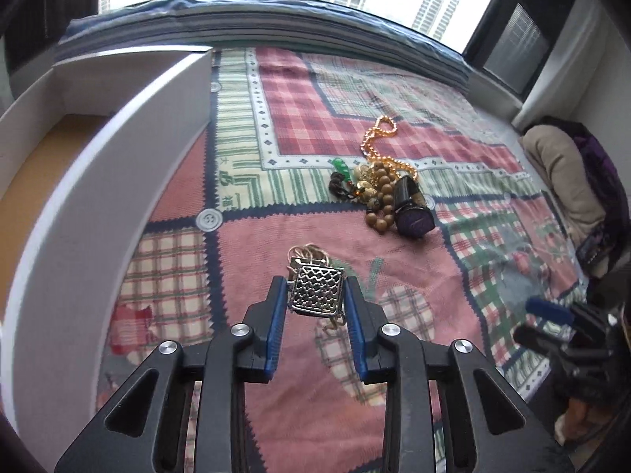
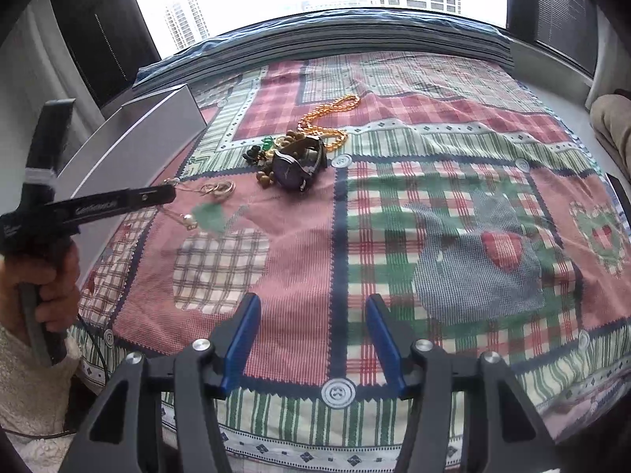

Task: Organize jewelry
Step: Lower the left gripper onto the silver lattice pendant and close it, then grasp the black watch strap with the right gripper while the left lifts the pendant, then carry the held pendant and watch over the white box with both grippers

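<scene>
My left gripper [image 1: 315, 287] is shut on a square silver filigree pendant [image 1: 315, 291]; its thin chain [image 1: 309, 254] trails onto the patchwork cloth. In the right wrist view the left gripper [image 2: 169, 193] shows from the side with the chain [image 2: 217, 189] hanging below it. A pile of jewelry lies further back: an orange bead necklace [image 1: 378, 146], a brown wooden bead bracelet [image 1: 382, 205], a dark watch [image 1: 412, 209] and a green bead charm [image 1: 341, 169]. The pile also shows in the right wrist view [image 2: 295, 161]. My right gripper [image 2: 313, 307] is open and empty above the cloth.
A white box [image 1: 98, 181] with a tan floor stands at the left, also seen in the right wrist view [image 2: 138, 146]. The patchwork cloth [image 2: 394, 236] covers the surface up to the window ledge. A beige and purple bundle [image 1: 568, 181] lies at the right edge.
</scene>
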### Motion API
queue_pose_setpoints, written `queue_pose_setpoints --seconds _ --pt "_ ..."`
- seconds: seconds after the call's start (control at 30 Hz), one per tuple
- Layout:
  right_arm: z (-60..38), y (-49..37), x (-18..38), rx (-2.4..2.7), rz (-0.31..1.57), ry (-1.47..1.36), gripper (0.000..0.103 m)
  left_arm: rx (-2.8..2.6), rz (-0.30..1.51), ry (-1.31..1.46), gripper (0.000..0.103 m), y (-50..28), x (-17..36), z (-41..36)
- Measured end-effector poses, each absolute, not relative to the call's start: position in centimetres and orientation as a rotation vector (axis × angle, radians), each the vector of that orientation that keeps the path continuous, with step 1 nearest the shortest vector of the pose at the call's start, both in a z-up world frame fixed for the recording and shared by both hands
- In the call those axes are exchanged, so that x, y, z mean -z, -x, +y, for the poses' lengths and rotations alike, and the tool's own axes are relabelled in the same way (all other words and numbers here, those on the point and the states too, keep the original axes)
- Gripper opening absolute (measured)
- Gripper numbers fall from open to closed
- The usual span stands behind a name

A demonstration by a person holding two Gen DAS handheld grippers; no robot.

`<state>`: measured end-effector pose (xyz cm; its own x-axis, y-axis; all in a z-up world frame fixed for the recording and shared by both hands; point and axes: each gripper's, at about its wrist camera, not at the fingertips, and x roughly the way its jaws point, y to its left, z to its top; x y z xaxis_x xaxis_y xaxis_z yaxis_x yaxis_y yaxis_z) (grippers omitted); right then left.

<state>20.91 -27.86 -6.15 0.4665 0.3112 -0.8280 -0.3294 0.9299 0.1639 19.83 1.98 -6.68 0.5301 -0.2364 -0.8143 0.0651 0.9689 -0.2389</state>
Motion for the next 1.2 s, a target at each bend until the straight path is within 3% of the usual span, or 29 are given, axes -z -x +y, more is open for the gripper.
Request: queue_pose_setpoints --seconds 0.2,0.53,0.6,0.63,0.67,1.2 --pt "-23.9 -27.4 5.8 -0.545 0.971 0.200 0.056 0.132 0.983 0.219 0.028 -16.2 5.7 5.4" --pt "-18.1 -34.5 10.4 -0.718 1.042 0.453 0.056 0.087 0.993 0.254 0.028 -13.7 6.5 8.4" --pt "-17.8 -34.5 10.8 -0.719 1.059 0.478 0.041 0.091 0.994 0.263 0.028 -13.5 6.5 8.7" --pt "-17.8 -34.4 10.7 -0.711 1.058 0.481 0.021 0.099 0.993 0.273 0.028 -13.3 6.4 8.9" --pt "-18.0 -34.2 10.5 -0.705 1.061 0.468 0.012 0.114 0.991 0.289 0.028 -13.2 6.2 9.1" --pt "-18.3 -23.6 1.2 -0.877 0.955 0.187 0.011 0.233 0.847 0.436 0.028 -8.8 -3.6 11.8"
